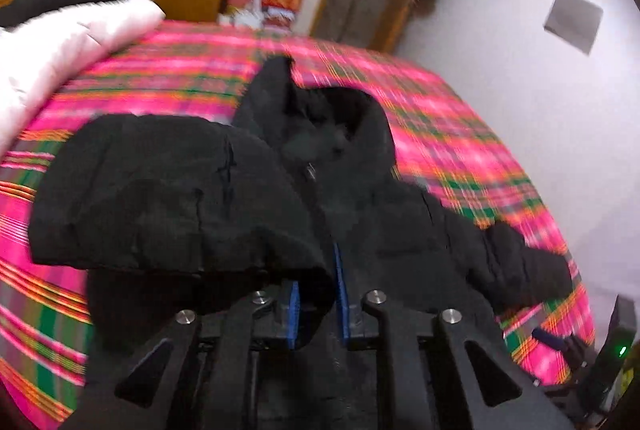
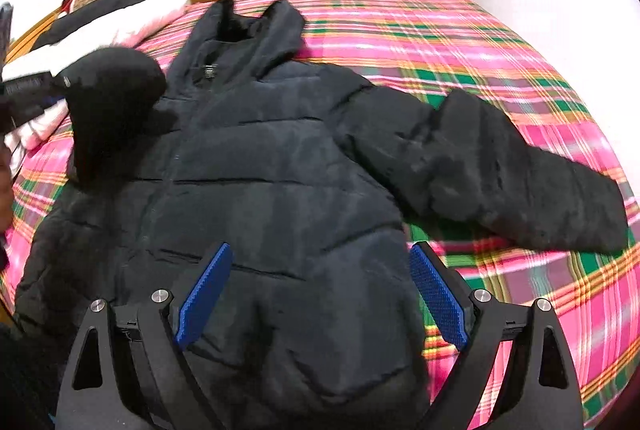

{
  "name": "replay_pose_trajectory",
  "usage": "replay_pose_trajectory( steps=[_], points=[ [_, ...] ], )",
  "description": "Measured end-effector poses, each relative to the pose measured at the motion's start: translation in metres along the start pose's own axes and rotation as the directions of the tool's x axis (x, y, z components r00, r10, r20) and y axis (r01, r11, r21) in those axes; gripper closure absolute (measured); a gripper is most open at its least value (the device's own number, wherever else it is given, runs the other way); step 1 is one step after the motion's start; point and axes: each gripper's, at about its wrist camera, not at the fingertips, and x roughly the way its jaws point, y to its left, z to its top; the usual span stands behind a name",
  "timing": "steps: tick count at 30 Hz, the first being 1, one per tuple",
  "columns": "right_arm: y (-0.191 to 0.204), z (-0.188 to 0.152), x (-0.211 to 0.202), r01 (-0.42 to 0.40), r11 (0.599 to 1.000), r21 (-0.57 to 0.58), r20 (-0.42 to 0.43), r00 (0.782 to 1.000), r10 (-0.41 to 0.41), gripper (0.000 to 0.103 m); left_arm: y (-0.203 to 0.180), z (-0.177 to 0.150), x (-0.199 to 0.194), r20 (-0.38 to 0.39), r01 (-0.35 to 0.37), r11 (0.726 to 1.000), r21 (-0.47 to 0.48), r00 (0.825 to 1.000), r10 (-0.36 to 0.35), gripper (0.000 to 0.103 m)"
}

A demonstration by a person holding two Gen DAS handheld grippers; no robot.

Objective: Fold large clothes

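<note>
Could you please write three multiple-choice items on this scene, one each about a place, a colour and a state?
1. Where does the black puffer jacket lie?
A. On the plaid bedspread
B. On a bare floor
C. On a hanger

2. What colour are the pads of the right tool?
A. Red
B. Blue
C. White

3. What is the state of the left tool?
A. Wide open over bare bedspread
B. Shut on nothing
C. Pinching the jacket's sleeve

Answers:
1 A, pink and green plaid shows all around the spread jacket.
2 B, both ribbed pads are blue.
3 C, black fabric runs between its nearly closed pads, and the sleeve is lifted.
</note>
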Motion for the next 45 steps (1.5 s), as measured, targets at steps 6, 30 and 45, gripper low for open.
replay_pose_trajectory(
  steps=[6, 30, 45],
  points=[
    [-0.013, -0.003, 0.013, 0.009, 0.999, 0.047, -0.023, 1.0, -0.008, 0.013, -0.02, -0.018, 0.026, -0.068, 0.128, 0.992, 0.022, 0.99, -0.126, 0.032],
    [0.015, 0.022, 0.025, -0.013, 1.0, 0.026, -0.001, 1.0, 0.013, 0.013, 0.046, 0.0, -0.022, -0.012, -0.028, 0.996, -0.087, 1.0, 0.027, 0.026],
    [0.026, 0.064, 0.127, -0.004, 0.998, -0.056, -0.116, 0.993, -0.003, 0.024, 0.119, -0.009, 0.058, -0.21, -0.228, 0.957, -0.181, 0.959, 0.189, 0.053]
  ],
)
